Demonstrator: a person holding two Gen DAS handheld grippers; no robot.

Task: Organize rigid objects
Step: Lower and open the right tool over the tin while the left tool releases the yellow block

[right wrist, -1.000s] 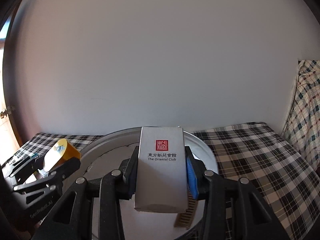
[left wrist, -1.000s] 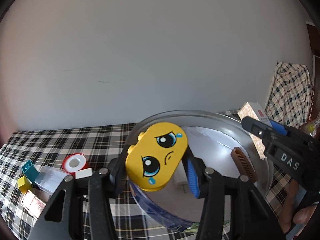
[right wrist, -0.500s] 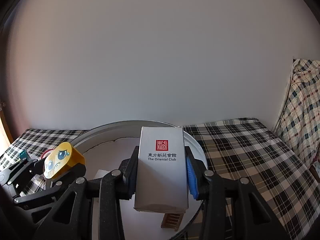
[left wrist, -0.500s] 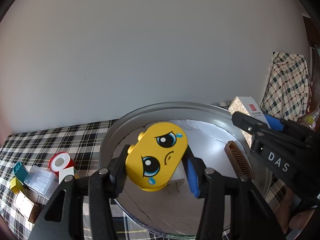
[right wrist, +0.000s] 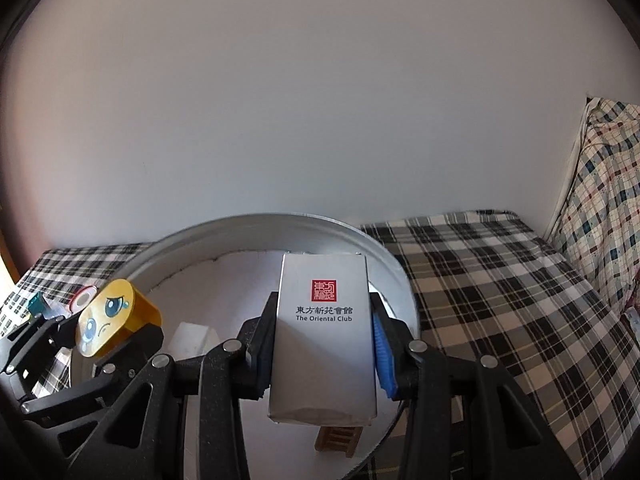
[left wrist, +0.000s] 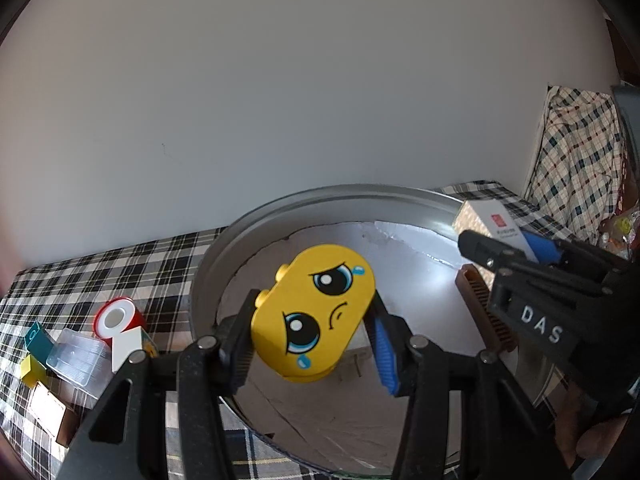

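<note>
1. the left gripper (left wrist: pixel 314 350) is clenched on a yellow block (left wrist: pixel 314 314) with a crying face; the block hangs over the near-left part of the round metal pan (left wrist: pixel 256 220). its lower edge hides the pad contact on the left side.
2. the right gripper (right wrist: pixel 322 354) grasps a white box (right wrist: pixel 323 344) printed "the oriental club", upright over the pan's (right wrist: pixel 248 222) right half.
3. a brown comb (left wrist: pixel 484 312) lies in the pan; its near end is covered by the right gripper (left wrist: pixel 516 248) in the left view, and in the right view only a piece shows under the box.
4. a pale lump (right wrist: pixel 192 338) in the pan is too unclear to name.
5. left of the pan on the checked cloth (left wrist: pixel 120 268) sit a red roll (left wrist: pixel 118 318), a clear case (left wrist: pixel 78 356) and small blocks, partly cut off by the left gripper's frame.
</note>
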